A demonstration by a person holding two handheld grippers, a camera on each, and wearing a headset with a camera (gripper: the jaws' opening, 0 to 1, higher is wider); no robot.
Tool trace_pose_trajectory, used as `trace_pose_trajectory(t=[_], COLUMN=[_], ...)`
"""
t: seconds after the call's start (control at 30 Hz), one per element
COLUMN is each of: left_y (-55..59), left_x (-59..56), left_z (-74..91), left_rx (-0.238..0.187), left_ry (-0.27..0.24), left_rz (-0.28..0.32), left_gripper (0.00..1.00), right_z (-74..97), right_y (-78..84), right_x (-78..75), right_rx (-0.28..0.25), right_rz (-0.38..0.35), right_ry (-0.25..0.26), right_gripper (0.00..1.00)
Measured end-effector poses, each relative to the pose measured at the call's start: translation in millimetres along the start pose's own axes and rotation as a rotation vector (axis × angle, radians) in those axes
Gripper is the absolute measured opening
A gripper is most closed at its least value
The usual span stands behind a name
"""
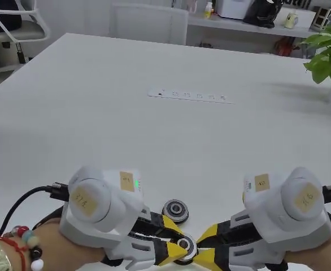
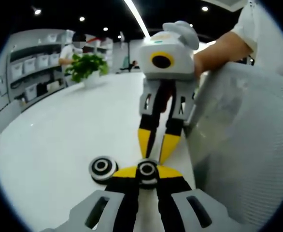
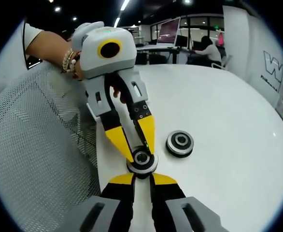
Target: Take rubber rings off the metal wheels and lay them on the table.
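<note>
While left tongs clamp wheel, right tongs meet it tip-on; grip unclear.

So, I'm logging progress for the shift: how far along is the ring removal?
Done: nothing yet, both wheels look to wear their black rubber rings. In hand: the left gripper is shut on the near wheel, and the right gripper has its tips at the wheel's edge; whether they grip the ring is unclear. Left: pull that ring off, lay it on the table, then do the second wheel beside it.

Left tool clamps the wheel; right tool meets it tip to tip, jaws nearly together
</note>
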State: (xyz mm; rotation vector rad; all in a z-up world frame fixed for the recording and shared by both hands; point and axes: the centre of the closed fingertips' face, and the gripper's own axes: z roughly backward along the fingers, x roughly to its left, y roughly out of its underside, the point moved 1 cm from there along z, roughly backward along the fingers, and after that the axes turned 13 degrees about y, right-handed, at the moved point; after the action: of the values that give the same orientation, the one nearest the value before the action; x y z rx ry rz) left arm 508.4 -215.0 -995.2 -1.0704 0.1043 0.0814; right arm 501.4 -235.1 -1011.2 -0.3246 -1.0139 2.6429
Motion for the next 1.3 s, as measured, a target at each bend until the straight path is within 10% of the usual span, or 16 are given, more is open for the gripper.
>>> trace_pose_trajectory(t=[1.3], left_y=[0.4], left_x=[0.2], left_z=[0.5], left_rx=[-0.002], left_ry=[-0.005], left_rz=[-0.004], left_gripper=[0.14], right_z=[-1.7], right_y=[3.8], right_x=[-7.3], right_rx=[0.072], right_rz=[-0.163], right_ry=[0.033], right_gripper=[0.00])
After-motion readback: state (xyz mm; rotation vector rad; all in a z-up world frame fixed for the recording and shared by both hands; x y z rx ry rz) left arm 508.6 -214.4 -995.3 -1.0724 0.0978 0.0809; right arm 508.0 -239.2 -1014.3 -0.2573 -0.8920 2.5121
